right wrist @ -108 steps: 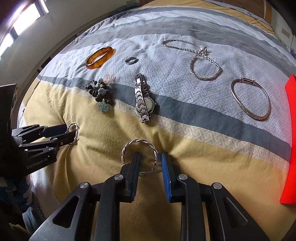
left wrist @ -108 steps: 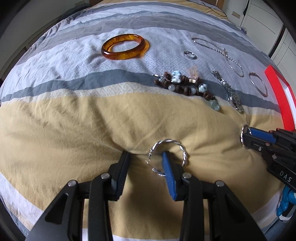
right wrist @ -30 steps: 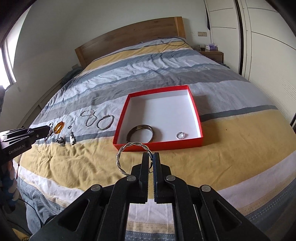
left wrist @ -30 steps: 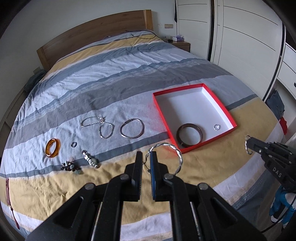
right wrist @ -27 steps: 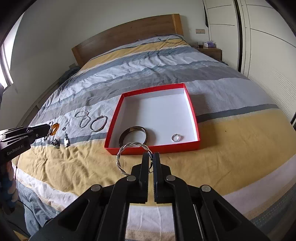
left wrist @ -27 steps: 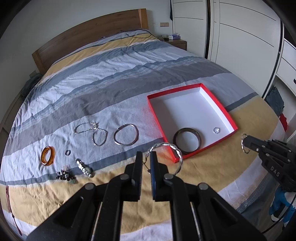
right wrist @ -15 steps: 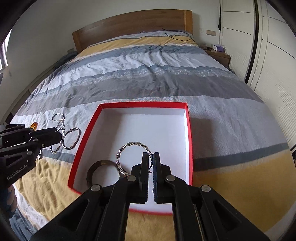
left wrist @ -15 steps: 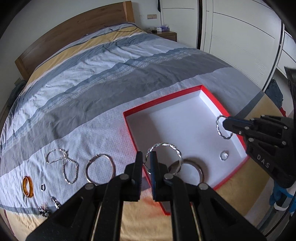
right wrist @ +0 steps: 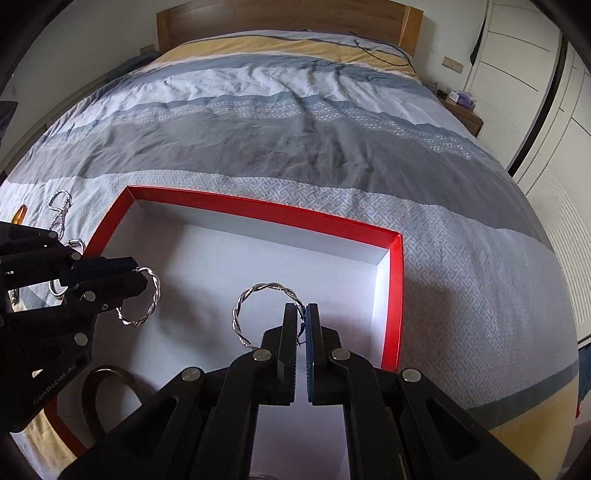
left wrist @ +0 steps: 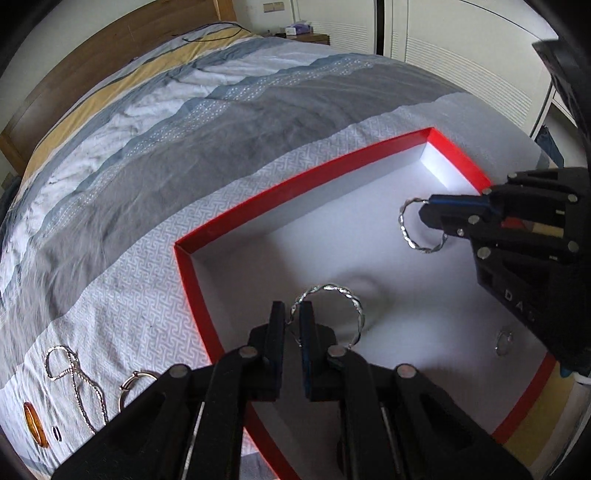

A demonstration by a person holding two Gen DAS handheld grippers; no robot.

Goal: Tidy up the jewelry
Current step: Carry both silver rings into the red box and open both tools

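My left gripper [left wrist: 292, 316] is shut on a twisted silver hoop earring [left wrist: 354, 301] and holds it above the white floor of the red box [left wrist: 295, 184]. My right gripper [right wrist: 301, 309] is shut on a matching twisted silver hoop earring [right wrist: 243, 295], also above the box [right wrist: 258, 206]. In the left wrist view the right gripper [left wrist: 424, 214] and its hoop [left wrist: 408, 236] are at the right. In the right wrist view the left gripper [right wrist: 140, 277] and its hoop [right wrist: 155, 291] are at the left. A small silver ring [left wrist: 503, 341] and a dark bangle [right wrist: 107, 398] lie in the box.
On the striped bed cover left of the box lie a silver chain [left wrist: 75, 380], a silver bangle [left wrist: 135, 380], an amber bangle [left wrist: 35, 428] and a small ring [left wrist: 56, 432]. A wooden headboard [right wrist: 288, 14] and white wardrobes [left wrist: 461, 55] border the bed.
Both grippers have carried their hoop earrings from the yellow part of the bed to above the red box and have come lower and closer over its floor.
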